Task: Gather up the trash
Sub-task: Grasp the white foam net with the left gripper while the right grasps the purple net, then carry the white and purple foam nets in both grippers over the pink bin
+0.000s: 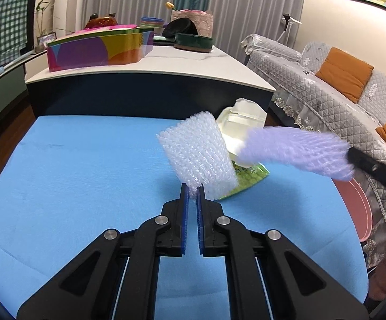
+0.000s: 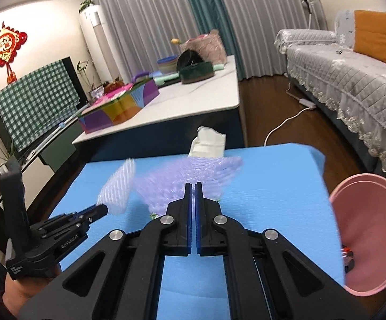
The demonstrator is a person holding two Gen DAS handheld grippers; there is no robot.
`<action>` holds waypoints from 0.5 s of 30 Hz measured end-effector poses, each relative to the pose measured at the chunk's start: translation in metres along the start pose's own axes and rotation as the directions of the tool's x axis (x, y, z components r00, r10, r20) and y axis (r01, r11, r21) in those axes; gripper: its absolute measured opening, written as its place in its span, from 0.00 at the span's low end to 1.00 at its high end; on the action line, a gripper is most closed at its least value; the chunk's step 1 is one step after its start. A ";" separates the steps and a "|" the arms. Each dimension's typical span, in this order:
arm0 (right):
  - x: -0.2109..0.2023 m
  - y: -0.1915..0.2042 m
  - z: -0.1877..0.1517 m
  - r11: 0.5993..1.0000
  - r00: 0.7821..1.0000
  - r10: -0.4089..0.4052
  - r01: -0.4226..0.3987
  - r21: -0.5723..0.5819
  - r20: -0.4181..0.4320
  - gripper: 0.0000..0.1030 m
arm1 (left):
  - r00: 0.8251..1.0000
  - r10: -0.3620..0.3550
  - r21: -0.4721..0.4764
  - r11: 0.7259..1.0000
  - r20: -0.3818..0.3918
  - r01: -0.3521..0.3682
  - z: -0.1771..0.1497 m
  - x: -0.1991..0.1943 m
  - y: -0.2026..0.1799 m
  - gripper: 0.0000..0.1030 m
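My left gripper (image 1: 192, 190) is shut on the lower edge of a white foam net sleeve (image 1: 198, 149), which hangs above the blue table (image 1: 86, 173). From the right, my right gripper (image 1: 352, 156) holds a blurred purple foam net (image 1: 296, 152). Behind both nets, a pale plastic pack (image 1: 242, 122) and a green wrapper (image 1: 248, 180) lie on the table. In the right wrist view the right gripper (image 2: 193, 186) is shut on the purple net (image 2: 182, 178). At the left, the left gripper (image 2: 104, 208) carries the white net (image 2: 118, 186). The pale pack (image 2: 208, 144) sits at the far table edge.
A pink bin (image 2: 374, 234) stands off the blue table's (image 2: 272, 186) right edge. Behind is a white-topped table (image 1: 193, 64) with a colourful box (image 1: 99, 48) and dark bowls. A grey quilted sofa (image 2: 347, 80) lines the right side, with wood floor and a cable between.
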State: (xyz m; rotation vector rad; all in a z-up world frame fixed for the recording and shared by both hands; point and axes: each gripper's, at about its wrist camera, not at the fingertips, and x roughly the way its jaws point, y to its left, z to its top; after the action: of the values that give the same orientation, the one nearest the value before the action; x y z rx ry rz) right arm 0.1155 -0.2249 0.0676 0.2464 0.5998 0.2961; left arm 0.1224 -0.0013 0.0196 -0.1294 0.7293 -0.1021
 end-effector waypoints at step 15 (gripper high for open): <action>-0.072 -0.053 -0.003 0.991 0.987 -0.134 0.131 0.034 0.085 0.02 | 0.998 -0.056 0.033 0.998 0.039 0.055 0.001 -0.019 -0.040 0.06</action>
State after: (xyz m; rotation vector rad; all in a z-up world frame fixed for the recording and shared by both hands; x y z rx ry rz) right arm 0.0677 -0.2983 0.0856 0.2445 0.5322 0.1475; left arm 0.1067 -0.0385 0.0391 -0.1207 0.6844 -0.1637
